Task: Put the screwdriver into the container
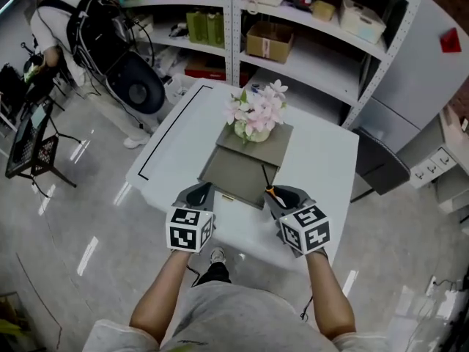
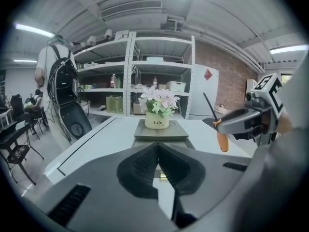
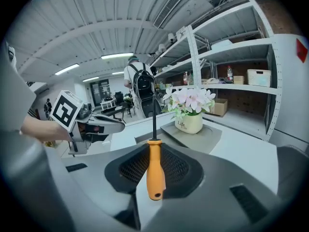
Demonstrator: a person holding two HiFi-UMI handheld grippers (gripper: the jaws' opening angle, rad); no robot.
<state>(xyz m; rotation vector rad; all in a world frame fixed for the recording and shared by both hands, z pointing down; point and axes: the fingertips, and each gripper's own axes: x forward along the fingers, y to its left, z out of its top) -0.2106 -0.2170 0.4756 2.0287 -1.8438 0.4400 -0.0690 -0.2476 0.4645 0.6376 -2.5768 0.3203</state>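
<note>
Far left, a person with a backpack stands on the floor, well apart from the white table. My left gripper hovers at the table's near edge, jaws pressed together with nothing between them. Just ahead sits the grey container, open, with a pot of pink flowers on the grey slab behind it. My right gripper is beside the left one, clenched on the orange handle of the screwdriver. The dark shaft points forward along the jaws, toward the container's near right corner. The screwdriver is not in the container. Shelving stands beyond the table.
</note>
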